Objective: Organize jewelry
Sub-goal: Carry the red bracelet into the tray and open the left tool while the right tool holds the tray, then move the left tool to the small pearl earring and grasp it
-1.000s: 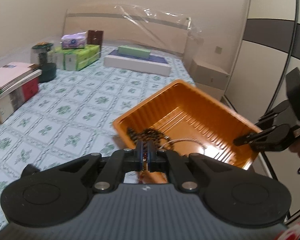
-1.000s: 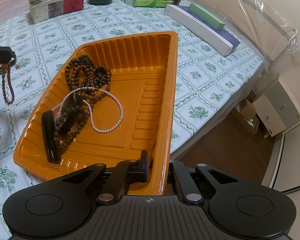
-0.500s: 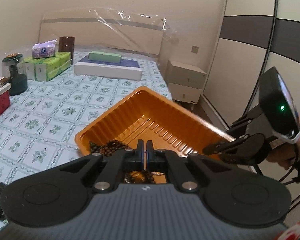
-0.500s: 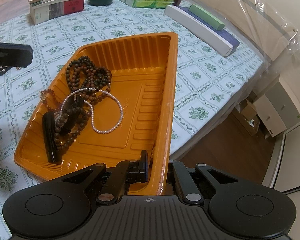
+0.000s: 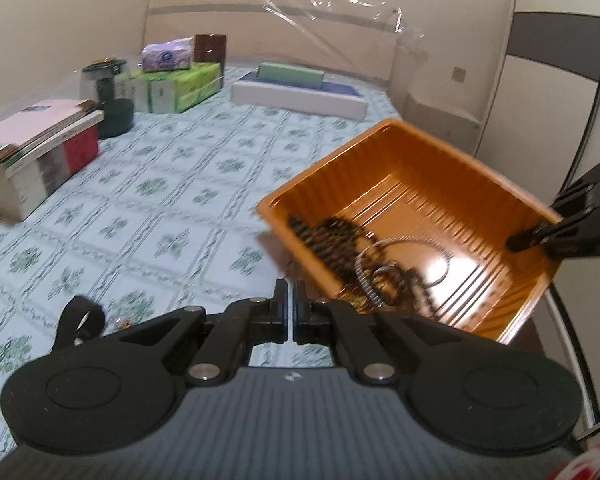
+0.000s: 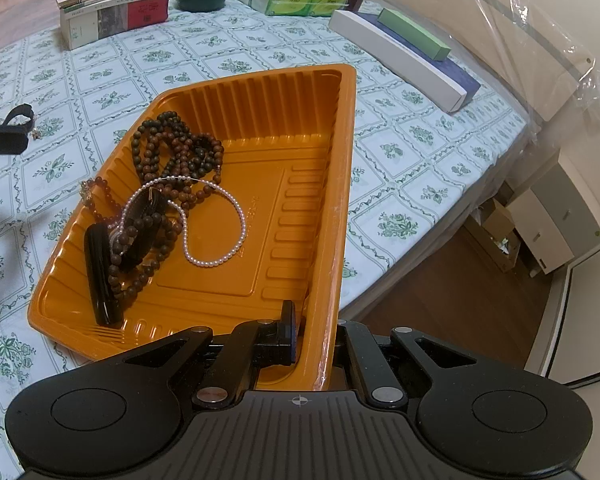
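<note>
Orange tray (image 6: 340, 184) at the edge of a bed (image 6: 400, 160) with a green floral cover, holding dark wooden bead strings (image 6: 168, 152), a white pearl necklace (image 6: 228, 240) and a black bangle (image 6: 100, 276). Right hand-held gripper (image 6: 316, 332) pinching the tray's near rim. Left hand-held gripper (image 5: 290, 300) pressed together, empty, above the bedcover beside the tray, near a black ring-shaped piece (image 5: 80, 318).

Our left gripper (image 5: 291, 294) has its two fingers pressed together with nothing between them, only a hairline slit showing, and it points forward and somewhat downward. Our right gripper (image 6: 314, 320) tilts down more steeply; its jaws are clamped on the rim of the orange tray (image 6: 346, 168), one finger (image 6: 287, 320) inside the wall and the other hidden behind it. In the left wrist view the right gripper (image 5: 532, 238) reaches in from the right edge.
</note>
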{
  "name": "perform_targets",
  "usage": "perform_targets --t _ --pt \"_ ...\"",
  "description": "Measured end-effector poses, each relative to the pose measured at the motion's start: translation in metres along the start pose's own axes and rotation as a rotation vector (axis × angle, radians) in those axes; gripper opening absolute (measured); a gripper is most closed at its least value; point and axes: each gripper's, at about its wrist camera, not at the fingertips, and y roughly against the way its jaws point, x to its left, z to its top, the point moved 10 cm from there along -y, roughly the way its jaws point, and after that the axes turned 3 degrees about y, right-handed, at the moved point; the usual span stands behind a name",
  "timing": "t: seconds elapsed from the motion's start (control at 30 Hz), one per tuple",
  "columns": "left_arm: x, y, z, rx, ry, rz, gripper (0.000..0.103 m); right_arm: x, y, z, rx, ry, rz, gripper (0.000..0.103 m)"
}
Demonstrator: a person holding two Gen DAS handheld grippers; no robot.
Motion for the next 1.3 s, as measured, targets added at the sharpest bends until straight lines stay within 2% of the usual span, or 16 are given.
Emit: perform_targets --t 0.17,0.3,0.43,0.6,0.83,0.97,1.3 --pt "0.013 -0.011 -0.015 0.025 -0.002 0.042 0.002 0.000 0.000 -0.001 0.002 0.000 0.000 0.005" --pt "0.028 -0.013 -0.022 0.013 -0.026 0.113 0.005 0.000 -0.001 -0.001 0.003 -0.001 0.000 0.005" --pt "0.056 -0.017 -0.031 0.032 -0.051 0.208 0.019 -0.001 -0.002 -0.002 0.006 0.000 -0.002 0.005" --pt "0.092 -0.027 -0.036 0.048 -0.036 0.283 0.025 0.000 -0.002 -0.002 0.006 0.001 -0.004 0.005" --pt "0.112 -0.048 -0.038 0.074 -0.034 0.306 0.026 -0.001 -0.003 -0.004 0.010 -0.001 -0.003 0.005" --pt "0.117 -0.056 -0.037 0.057 -0.036 0.303 0.032 -0.001 -0.004 -0.004 0.014 -0.003 -0.003 0.005" --pt "0.098 -0.056 -0.040 0.057 -0.036 0.219 0.031 -0.001 -0.004 -0.004 0.016 -0.003 -0.005 0.005"
